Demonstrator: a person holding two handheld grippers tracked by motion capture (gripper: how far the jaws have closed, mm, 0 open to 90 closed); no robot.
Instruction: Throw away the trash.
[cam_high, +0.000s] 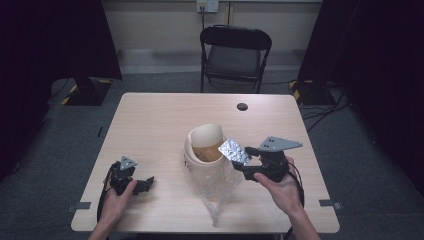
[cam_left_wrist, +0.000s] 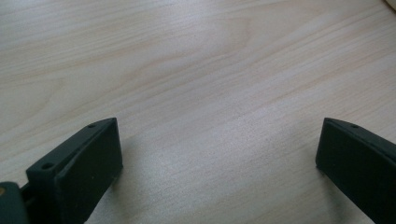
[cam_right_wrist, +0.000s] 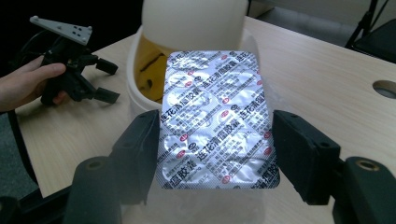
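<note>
Light wood table (cam_high: 150, 125), chair (cam_high: 235, 52) at the far side. White tub (cam_high: 202, 145) mid-table, lid up, something brown inside, clear plastic bag (cam_high: 217, 187) lying just near of it. Right tongs (cam_high: 245, 162) grip a foil pill sheet (cam_high: 235, 151) by its edges, held up just right of the tub. Left tongs (cam_high: 142, 184) rest wide apart and empty at near left. Risk: the thin foil could buckle or slip from the edge grip and drop into the bag or tub.
</note>
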